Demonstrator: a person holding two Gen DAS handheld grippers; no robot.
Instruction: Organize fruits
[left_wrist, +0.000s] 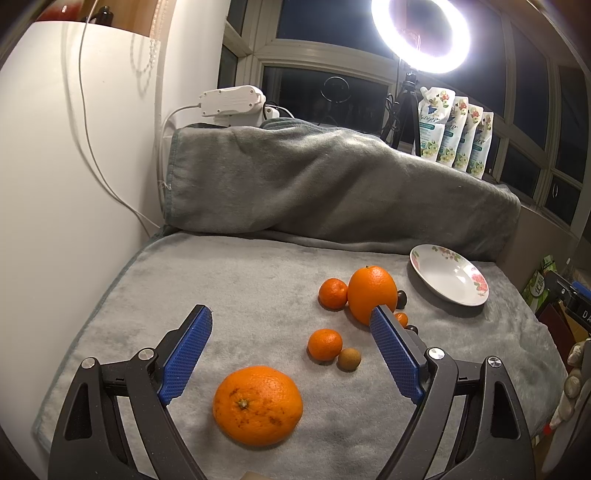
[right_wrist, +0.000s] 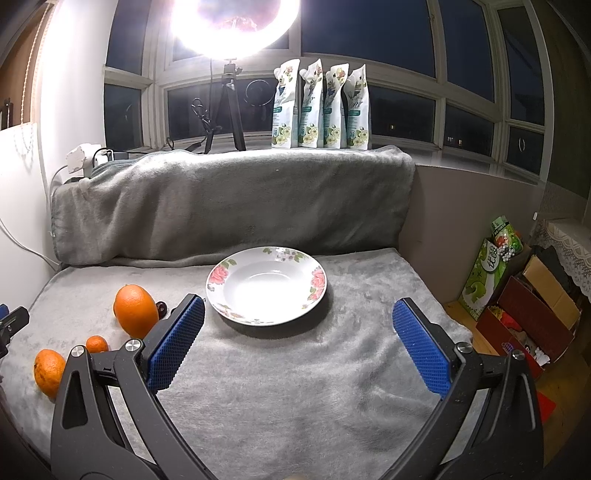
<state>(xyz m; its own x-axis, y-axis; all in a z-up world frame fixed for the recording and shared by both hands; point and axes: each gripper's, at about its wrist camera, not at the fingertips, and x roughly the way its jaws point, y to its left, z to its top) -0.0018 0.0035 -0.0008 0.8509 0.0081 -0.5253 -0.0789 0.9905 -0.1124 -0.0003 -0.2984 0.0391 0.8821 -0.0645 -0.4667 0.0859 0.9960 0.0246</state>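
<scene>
In the left wrist view a big orange (left_wrist: 258, 404) lies on the grey blanket (left_wrist: 240, 280) between and just below the fingers of my left gripper (left_wrist: 291, 317), which is open and empty. Further on lie a small mandarin (left_wrist: 325, 344), a brown longan (left_wrist: 349, 359), another mandarin (left_wrist: 333, 293) and a second big orange (left_wrist: 371, 294). A flowered white plate (left_wrist: 448, 275) sits empty at the far right. In the right wrist view my right gripper (right_wrist: 298, 308) is open, empty, with the plate (right_wrist: 266, 284) straight ahead. The orange (right_wrist: 135, 310) and mandarins (right_wrist: 49, 371) lie to its left.
A blanket-covered ledge (right_wrist: 229, 199) rises behind the work surface. A ring light on a tripod (right_wrist: 231, 107) and several refill pouches (right_wrist: 320, 107) stand on the windowsill. Boxes and bags (right_wrist: 524, 295) sit on the floor past the right edge. A white wall (left_wrist: 74, 166) bounds the left.
</scene>
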